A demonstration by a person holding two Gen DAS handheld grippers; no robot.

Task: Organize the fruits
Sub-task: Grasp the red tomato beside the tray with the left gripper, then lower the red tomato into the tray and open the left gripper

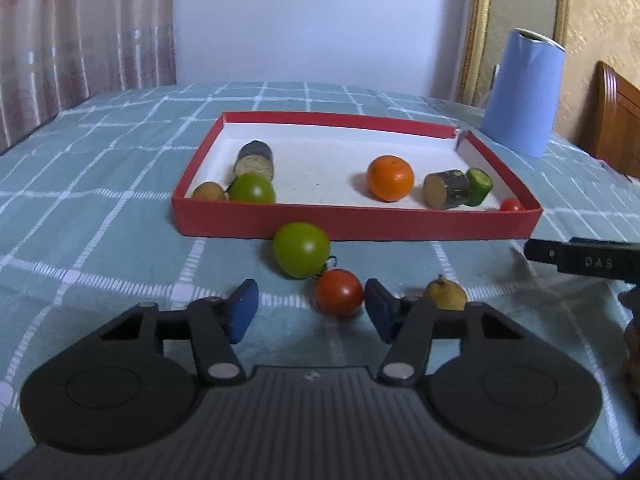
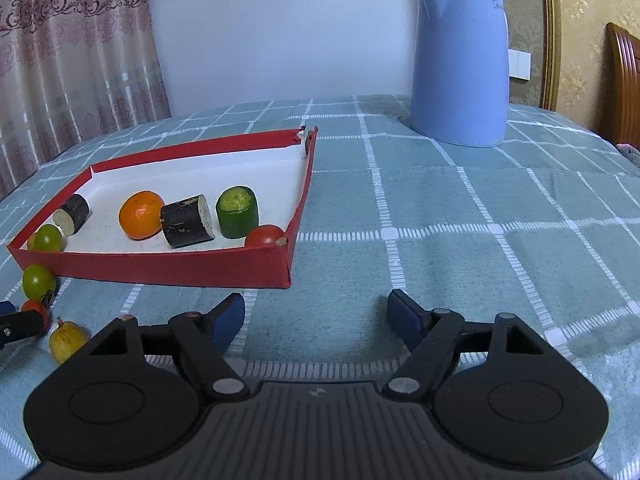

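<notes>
tray wall (image 1: 360, 220) hides most of a small tomato (image 1: 511, 205) (far right corner).

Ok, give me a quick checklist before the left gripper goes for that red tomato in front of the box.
1. Left gripper open: ok, its fingers stand apart.
2. Red tomato between the fingers: not ok, it sits off-centre, next to the right finger.
3. Neighbours clear: not ok, the green tomato lies right against it and a yellow-brown fruit sits just beyond the right finger.
4. Free spot in the red box: ok, bare white floor left of the orange.
5. Right gripper out of the way: ok, open and empty over the cloth.
</notes>
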